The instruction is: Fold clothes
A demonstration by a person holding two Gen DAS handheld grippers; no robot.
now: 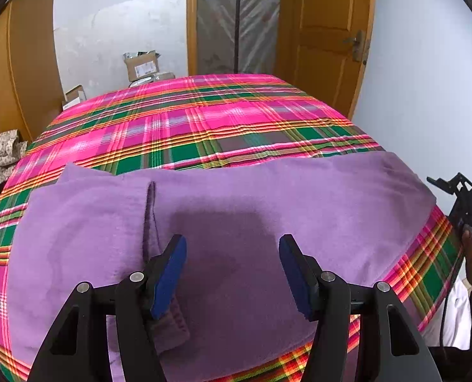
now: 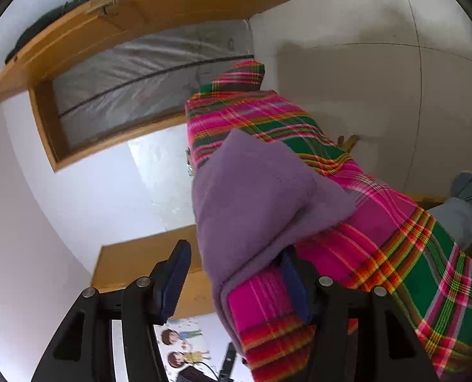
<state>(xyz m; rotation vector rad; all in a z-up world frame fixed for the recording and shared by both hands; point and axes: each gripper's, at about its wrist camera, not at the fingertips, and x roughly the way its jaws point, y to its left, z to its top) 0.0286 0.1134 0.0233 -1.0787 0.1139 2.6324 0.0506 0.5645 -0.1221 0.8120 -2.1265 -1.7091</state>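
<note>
Left wrist view: purple fleece garment (image 1: 236, 203) flat on plaid-covered bed (image 1: 188, 121); left gripper (image 1: 232, 262) fingers wide, empty. Right gripper (image 2: 236, 270) fingers wide at garment's right edge; pinch only fleece, not bedcover.

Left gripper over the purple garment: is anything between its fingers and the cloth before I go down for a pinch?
Nothing visible is in the way. The left gripper is open above the purple garment, which lies bare on the plaid bedspread; only the gripper's shadow falls on it. A dark seam runs beside the left finger.
</note>
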